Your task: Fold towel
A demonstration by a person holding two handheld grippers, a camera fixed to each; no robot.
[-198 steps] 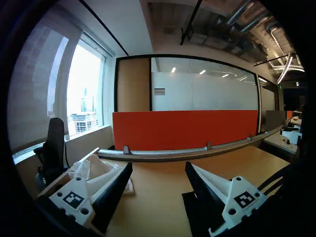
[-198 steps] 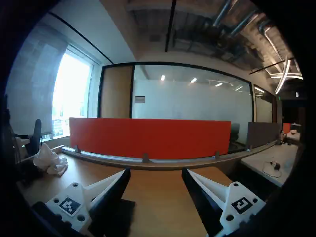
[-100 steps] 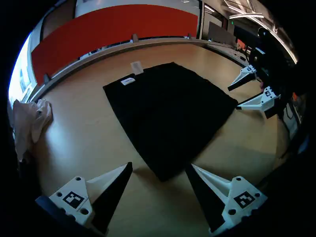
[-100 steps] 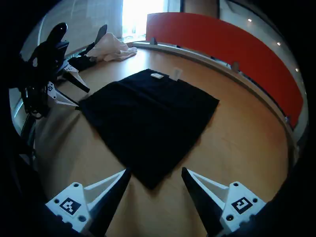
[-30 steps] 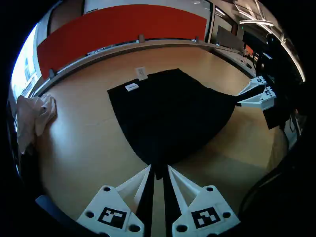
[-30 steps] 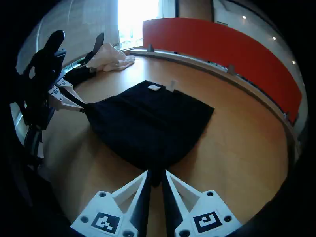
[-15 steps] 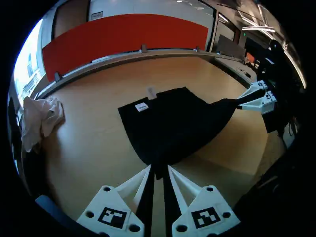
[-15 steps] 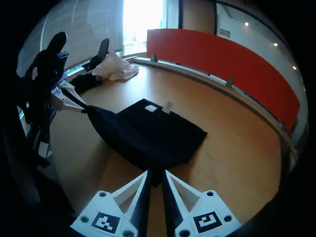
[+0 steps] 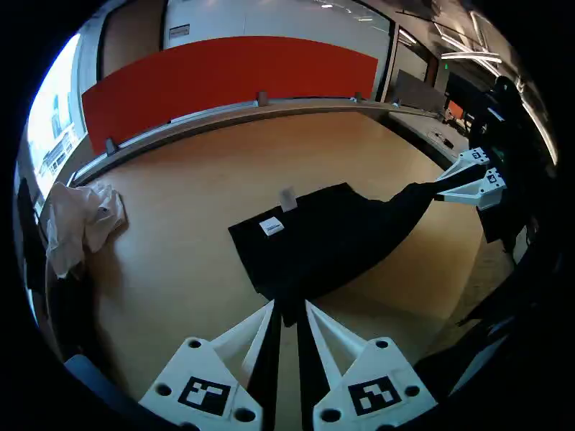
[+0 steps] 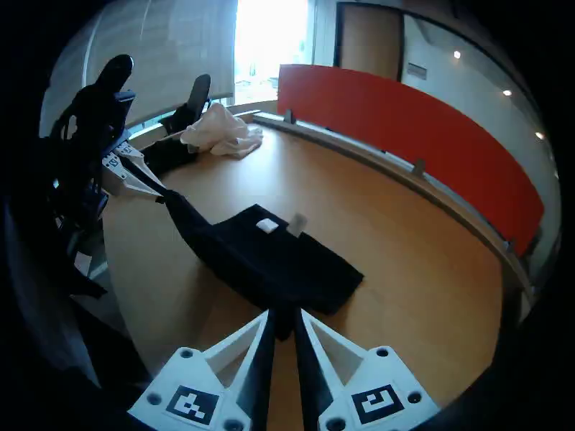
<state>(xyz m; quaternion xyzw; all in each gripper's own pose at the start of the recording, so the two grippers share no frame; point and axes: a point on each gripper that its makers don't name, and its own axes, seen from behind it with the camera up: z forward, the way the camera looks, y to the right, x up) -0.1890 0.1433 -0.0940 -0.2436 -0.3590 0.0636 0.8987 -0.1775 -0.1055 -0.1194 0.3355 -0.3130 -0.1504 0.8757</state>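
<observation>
A black towel hangs stretched between both grippers above the wooden table, its far edge with white tags still lying on the wood. In the left gripper view, my left gripper is shut on one near corner. The right gripper holds the other corner at the far right. In the right gripper view, the towel sags from my right gripper, shut on its corner, up to the left gripper at the left.
A crumpled pale cloth lies at the table's left end, also seen as the pale cloth near an office chair. An orange divider panel runs along the table's far edge.
Both grippers have risen with the towel's near corners, lifting the near half off the table. The part still lying flat has shrunk toward the tagged edge.
</observation>
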